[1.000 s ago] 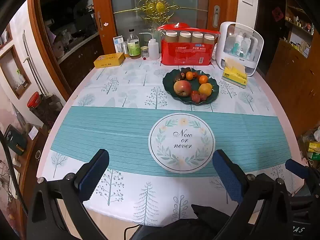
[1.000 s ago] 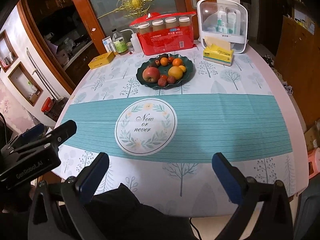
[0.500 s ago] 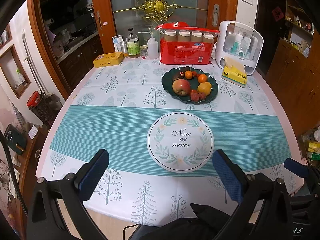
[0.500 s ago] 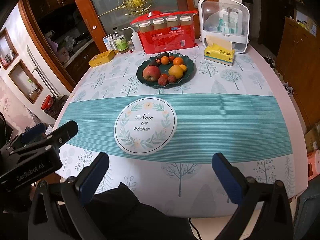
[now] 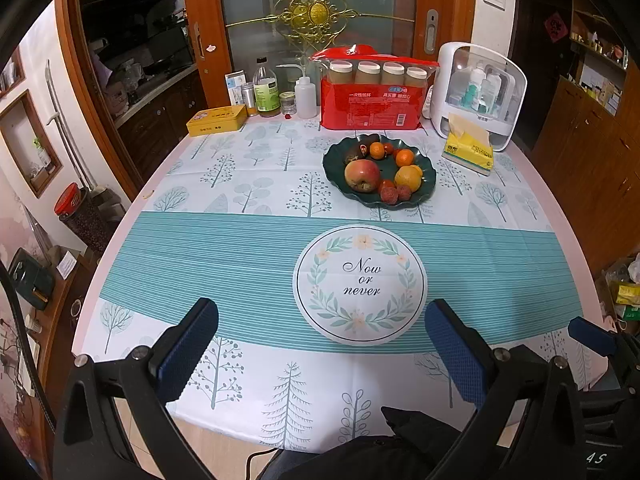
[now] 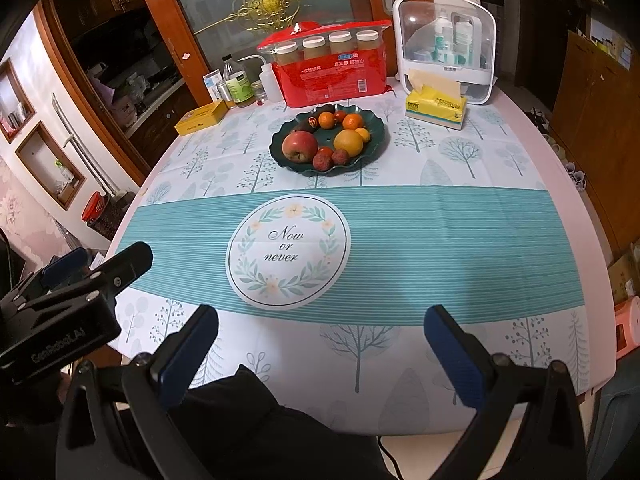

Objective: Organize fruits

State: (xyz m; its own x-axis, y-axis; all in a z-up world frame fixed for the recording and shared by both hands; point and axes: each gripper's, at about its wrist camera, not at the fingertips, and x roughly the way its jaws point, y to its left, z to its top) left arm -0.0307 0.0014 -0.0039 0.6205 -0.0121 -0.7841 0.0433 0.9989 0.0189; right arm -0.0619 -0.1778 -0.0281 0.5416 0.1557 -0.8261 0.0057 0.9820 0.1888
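**Both grippers wide open, fruit plate waiting far ahead**

Left hand-held gripper [image 5: 320, 344] hangs over the near edge of the tabletop [image 5: 248, 248], its blue-padded fingers spread wide with nothing between them. Same story for the right hand-held gripper [image 6: 320, 344]: fingers apart, empty, poised above the near rim. In the right wrist view the left tool sits just off to the left, and its body carries white lettering that is too blurred to read with confidence.

Straight ahead of both, well beyond the fingertips, sits the dark green plate [image 6: 376, 136] with a scalloped rim. On it: a red apple [image 6: 300, 146], a large orange [image 6: 349, 141], smaller tangerines [image 6: 353, 121] behind, and two bumpy red fruits [image 6: 331, 160] at the front. A dark item at the back of the plate is hard to identify.

Between grippers and plate, a round printed emblem [image 5: 360, 284] reads "Now or never". Behind the plate, a red package [image 5: 370, 104] of lidded cups shows Chinese characters too small to read; a yellow tissue pack [image 6: 436, 110] lies ahead to the right, a yellow tin [image 5: 216, 120] ahead to the left, bottles [image 5: 267, 92] beside it, and a white storage case [image 6: 448, 48] holds toiletries.

Dark clothing covers the near edge below the fingers. The striped teal band ahead lies open.
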